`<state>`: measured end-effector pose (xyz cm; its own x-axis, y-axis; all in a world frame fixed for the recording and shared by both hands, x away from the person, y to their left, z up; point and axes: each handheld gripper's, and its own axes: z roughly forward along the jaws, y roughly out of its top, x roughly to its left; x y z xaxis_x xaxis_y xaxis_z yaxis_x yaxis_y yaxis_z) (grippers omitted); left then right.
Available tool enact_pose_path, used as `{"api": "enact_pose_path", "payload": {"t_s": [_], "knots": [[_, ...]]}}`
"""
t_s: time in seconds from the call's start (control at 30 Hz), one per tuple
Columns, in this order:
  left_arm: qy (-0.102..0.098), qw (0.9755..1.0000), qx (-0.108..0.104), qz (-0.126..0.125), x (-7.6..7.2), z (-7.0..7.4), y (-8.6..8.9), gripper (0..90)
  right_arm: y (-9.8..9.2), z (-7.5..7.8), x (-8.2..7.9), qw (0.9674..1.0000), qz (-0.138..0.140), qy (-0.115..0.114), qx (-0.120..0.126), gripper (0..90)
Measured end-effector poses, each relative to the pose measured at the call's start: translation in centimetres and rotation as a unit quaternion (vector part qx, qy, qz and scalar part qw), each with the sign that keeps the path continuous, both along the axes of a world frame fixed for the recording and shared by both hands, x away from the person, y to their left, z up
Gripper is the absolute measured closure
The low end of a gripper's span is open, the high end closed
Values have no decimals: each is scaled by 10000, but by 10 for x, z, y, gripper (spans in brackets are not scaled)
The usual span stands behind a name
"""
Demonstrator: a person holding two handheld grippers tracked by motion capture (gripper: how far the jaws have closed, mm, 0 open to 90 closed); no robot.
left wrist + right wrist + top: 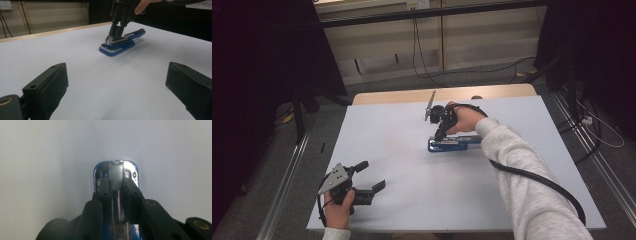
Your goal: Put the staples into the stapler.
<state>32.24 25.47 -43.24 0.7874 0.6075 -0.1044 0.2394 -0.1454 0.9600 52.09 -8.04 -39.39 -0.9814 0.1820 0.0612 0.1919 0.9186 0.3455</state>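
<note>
Near the middle of the white table [387,210], slightly toward the far side, lies a blue stapler [454,144]; it rests flat, its long axis running across the table, its metal nose pointing to the person's left. Right gripper [439,136]: tilted down onto the stapler's nose end, jaws drawn narrow and closed on the stapler's metal staple channel; in the right gripper view the two black fingers [105,192] flank the ribbed metal pusher at the front of the stapler [116,173], touching it on both sides. Left gripper [372,176]: held low at the near left corner of the table, well apart from the stapler, jaws spread wide and holding nothing; the left gripper view confirms the gap, with the stapler [120,43] and the right gripper [115,31] visible beyond it.

Step in hand, as judged: gripping the inner metal part at the stapler's front, probably to lift or open the top arm or to work the staple magazine; which of these cannot be told.

Next move calls for: a firm, centred pinch on the metal part; a controlled pull or lift along the hinge arc; the base may slide or rise with the arm, so the left gripper may need to come in and pin the blue base.
</note>
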Motion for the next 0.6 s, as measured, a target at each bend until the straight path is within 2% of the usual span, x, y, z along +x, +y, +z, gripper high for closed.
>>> {"api": "enact_pose_path", "payload": {"t_s": [0.2, 0.3, 0.6], "knots": [[-29, 10000, 22, -9, 0, 0, 0, 43, 0, 0, 0, 10000, -8, 57, -42, 783], [-1, 10000, 17, -7, 0, 0, 0, 43, 0, 0, 1, 10000, 4, 31, 19, 783], [-19, 10000, 1, -11, 0, 0, 0, 43, 0, -1, 1, 10000, -9, 14, -22, 783]]}}
